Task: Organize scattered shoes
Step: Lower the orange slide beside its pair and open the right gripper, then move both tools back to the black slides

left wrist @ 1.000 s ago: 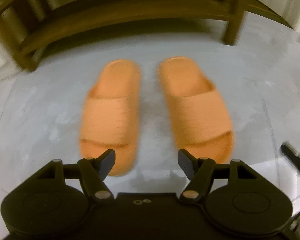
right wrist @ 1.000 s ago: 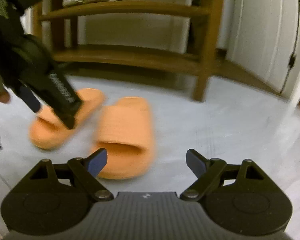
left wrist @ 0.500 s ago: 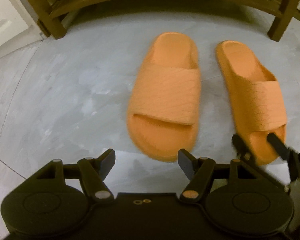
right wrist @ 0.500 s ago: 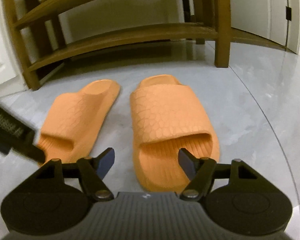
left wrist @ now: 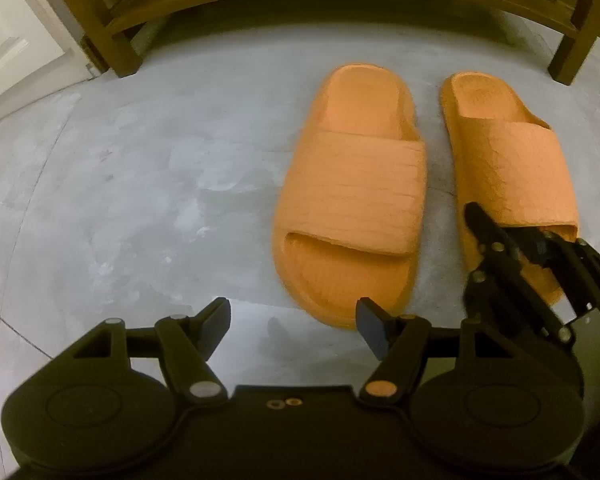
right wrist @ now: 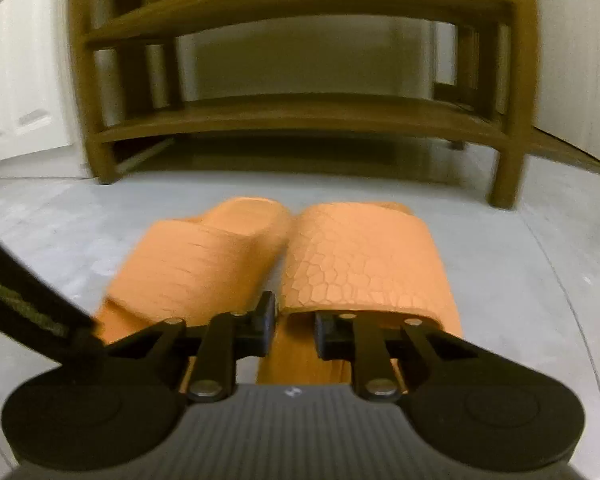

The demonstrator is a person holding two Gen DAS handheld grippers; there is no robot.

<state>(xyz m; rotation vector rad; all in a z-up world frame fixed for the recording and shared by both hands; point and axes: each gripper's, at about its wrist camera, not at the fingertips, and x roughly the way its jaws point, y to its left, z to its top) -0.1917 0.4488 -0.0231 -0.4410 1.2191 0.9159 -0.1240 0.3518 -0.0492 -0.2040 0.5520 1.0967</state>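
Clamping shut on the right slide's [right wrist: 364,268] strap edge at the toe opening, the right gripper [right wrist: 295,326], wide open a second ago, now has its first shoe.

Both orange slides sit side by side on the grey floor [left wrist: 120,200] just before the wooden shoe rack [right wrist: 300,116]; its lower shelf looks bare and nothing blocks the way. The left gripper [left wrist: 292,320] hangs open above the left slide's [left wrist: 352,200] toe, holding nothing.
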